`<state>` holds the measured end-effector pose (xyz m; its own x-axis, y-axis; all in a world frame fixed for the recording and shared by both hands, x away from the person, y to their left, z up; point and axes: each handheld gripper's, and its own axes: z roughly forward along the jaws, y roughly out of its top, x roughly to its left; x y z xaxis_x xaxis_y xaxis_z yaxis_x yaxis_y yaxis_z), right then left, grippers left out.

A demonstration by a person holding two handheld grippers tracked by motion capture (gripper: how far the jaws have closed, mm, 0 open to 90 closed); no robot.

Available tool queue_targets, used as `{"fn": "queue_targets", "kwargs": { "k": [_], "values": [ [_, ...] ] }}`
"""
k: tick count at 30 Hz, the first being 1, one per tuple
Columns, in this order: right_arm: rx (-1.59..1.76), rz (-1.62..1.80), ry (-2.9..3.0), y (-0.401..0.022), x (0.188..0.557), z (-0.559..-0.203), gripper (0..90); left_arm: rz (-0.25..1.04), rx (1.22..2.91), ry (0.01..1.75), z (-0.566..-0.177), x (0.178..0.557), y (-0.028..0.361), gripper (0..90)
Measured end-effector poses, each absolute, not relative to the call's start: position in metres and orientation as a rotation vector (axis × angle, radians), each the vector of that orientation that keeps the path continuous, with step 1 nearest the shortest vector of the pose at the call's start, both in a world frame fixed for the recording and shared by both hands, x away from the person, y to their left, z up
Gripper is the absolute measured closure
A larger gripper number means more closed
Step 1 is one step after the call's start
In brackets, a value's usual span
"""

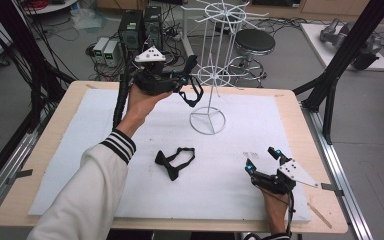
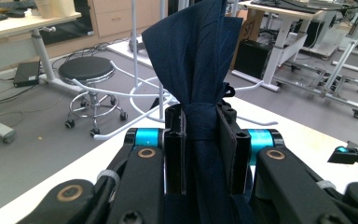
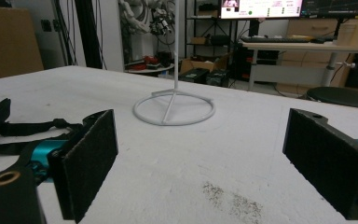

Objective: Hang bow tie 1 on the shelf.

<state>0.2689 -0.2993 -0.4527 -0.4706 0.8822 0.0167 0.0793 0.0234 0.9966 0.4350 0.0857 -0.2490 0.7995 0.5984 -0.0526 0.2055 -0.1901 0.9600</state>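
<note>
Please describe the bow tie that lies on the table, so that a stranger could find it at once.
Start at the white mat on the table and find the wire stand. Nearer the person, left of the stand's ring base, a black bow tie lies flat with its strap looped. The other bow tie hangs from the left gripper.

Lab: computer towers (image 1: 139,27), tangled cables (image 1: 45,30)

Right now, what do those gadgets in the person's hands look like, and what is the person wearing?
Each hand carries a black two-jaw tool with turquoise joints. The left gripper and the right gripper each bear a pale three-cornered plate with dark dots. A black ribbed cable trails from the left one. Up close, the jaw pads are flat, dark and felt-like. The sleeve is cream with black-and-white striped cuffs.
</note>
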Motion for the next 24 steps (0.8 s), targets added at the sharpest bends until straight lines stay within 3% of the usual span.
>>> {"fn": "queue_targets", "kwargs": {
  "k": [24],
  "values": [
    [1.006, 1.524, 1.63, -0.3, 0.269, -0.453, 9.5, 0.375, 1.755, 0.666, -0.269, 0.453, 0.083, 74.2]
  ]
}}
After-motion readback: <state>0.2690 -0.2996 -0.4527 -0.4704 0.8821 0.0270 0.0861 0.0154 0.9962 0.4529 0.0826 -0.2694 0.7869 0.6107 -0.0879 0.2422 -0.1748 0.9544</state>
